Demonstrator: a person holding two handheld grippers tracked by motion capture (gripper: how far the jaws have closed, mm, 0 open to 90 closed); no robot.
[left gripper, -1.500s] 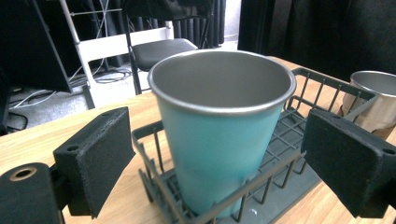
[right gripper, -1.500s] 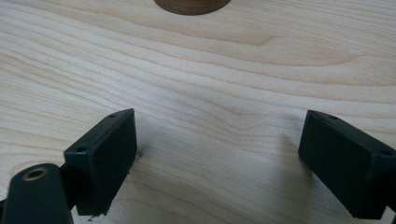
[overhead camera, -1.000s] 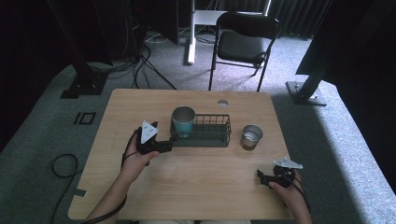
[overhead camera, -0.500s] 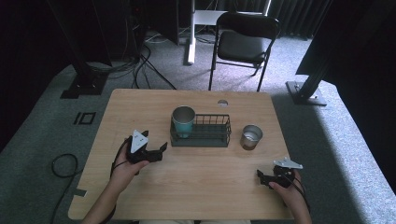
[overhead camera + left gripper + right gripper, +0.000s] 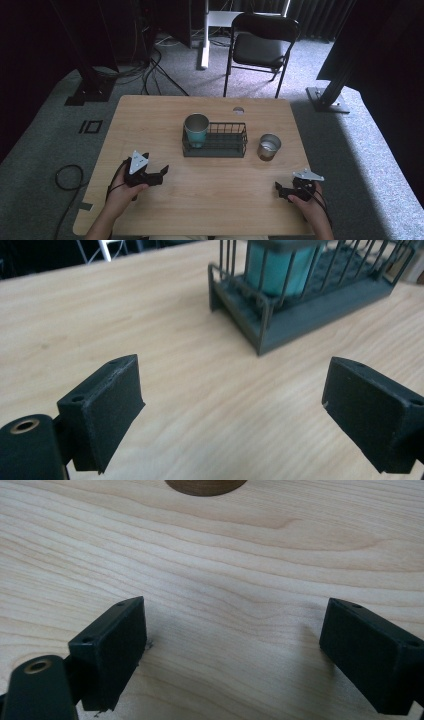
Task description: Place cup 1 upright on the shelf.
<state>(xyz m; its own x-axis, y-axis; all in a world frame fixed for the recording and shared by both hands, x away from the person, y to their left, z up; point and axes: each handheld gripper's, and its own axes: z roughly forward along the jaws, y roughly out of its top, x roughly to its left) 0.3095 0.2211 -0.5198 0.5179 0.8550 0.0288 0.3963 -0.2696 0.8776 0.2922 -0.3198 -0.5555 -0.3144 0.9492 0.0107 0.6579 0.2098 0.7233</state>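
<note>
The teal cup [image 5: 196, 129] stands in the left end of the rack [image 5: 215, 141], far on the counter [image 5: 215, 195]. The left gripper [image 5: 161, 172] points toward it, fingers wide apart and empty, likely ready to grab. The right gripper [image 5: 278, 189] rests near, fingers apart too.

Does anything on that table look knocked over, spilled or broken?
Nothing stands out. The teal cup stands upright in the wire basket, the metal cup stands upright beside it, and the table looks dry. Both the left gripper and right gripper are open, holding nothing.
</note>
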